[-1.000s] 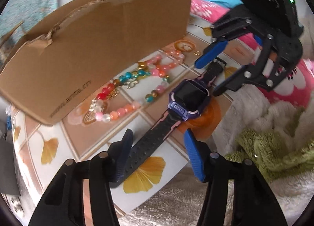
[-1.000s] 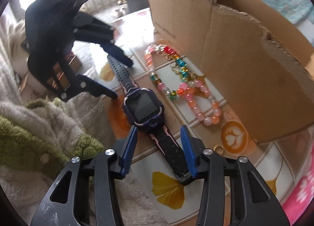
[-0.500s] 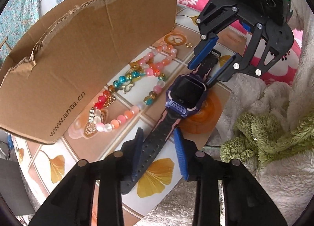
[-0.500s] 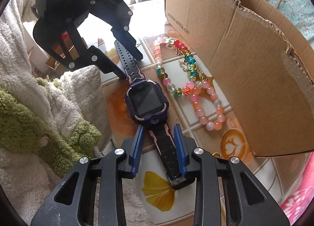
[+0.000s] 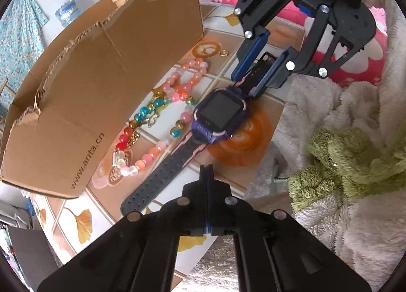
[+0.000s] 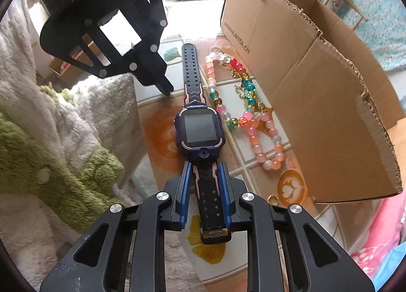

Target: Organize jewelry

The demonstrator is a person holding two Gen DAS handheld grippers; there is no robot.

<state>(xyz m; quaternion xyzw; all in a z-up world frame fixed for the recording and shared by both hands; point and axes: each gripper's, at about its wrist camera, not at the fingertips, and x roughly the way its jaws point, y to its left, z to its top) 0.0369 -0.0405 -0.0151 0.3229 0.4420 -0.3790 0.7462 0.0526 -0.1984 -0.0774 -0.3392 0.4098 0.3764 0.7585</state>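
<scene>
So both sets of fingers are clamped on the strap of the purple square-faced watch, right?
Not both. In the left wrist view the left gripper has shut on nothing beside the purple square-faced watch. Only the right gripper fingers clamp its strap.

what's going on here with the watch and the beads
A person holding a gripper in each hand is sorting jewelry on a tiled tabletop. The right gripper has just been closing around one strap of the purple smartwatch. The left gripper has snapped fully shut beside the other strap, holding nothing. The bead bracelets lie untouched beside the cardboard box.
</scene>
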